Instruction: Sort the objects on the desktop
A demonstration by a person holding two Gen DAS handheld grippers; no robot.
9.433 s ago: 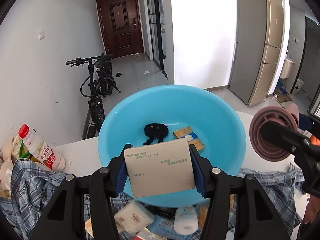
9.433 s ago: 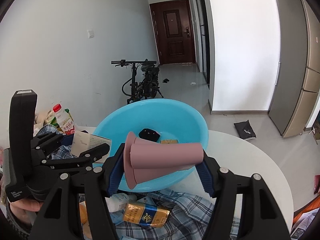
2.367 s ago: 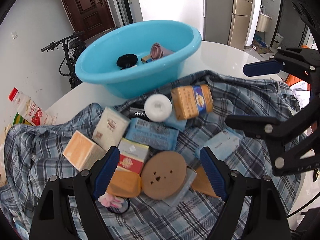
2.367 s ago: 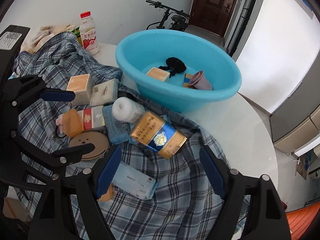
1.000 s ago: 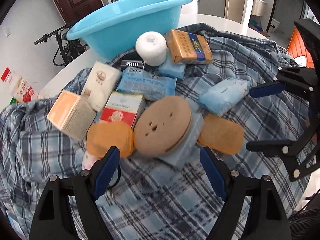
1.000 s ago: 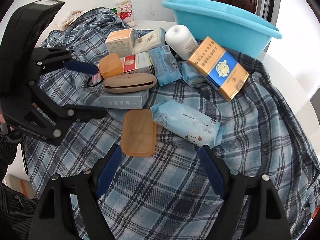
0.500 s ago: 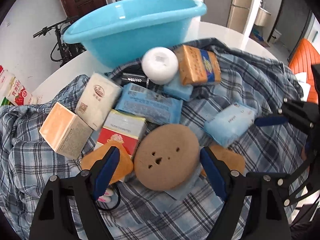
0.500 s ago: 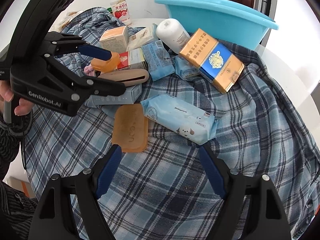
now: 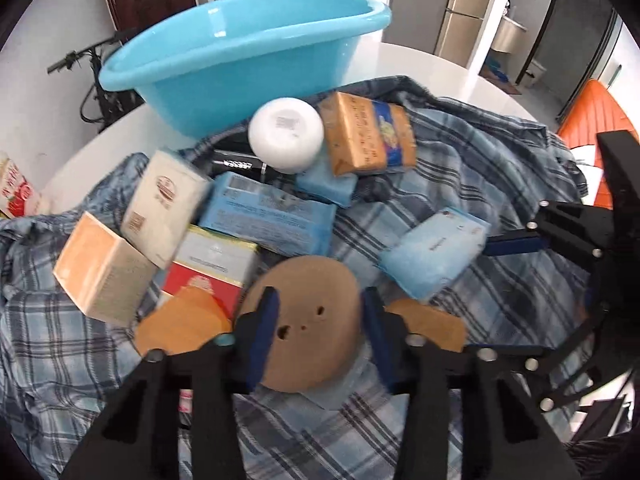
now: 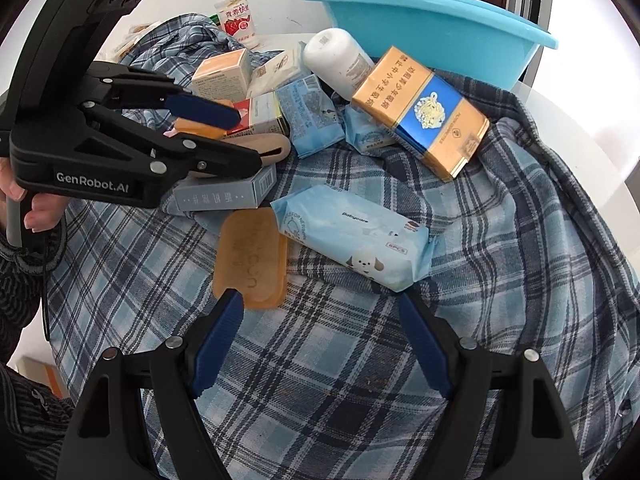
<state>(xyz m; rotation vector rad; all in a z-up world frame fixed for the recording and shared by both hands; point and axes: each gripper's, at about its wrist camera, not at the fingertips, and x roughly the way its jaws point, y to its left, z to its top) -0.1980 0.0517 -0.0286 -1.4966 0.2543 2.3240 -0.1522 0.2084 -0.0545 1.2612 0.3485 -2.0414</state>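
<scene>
Left tool clamps the brown disc edge-on, jaws just closed.
Blue basin lies straight ahead beyond the clutter; right tool hangs unclenched, empty.

Black gripper, blue pads, dark striped sleeve

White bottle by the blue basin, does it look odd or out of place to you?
Yes. The white bottle lies tipped on its side, its base facing the camera, leaning against the gold and blue carton rather than standing upright.
</scene>
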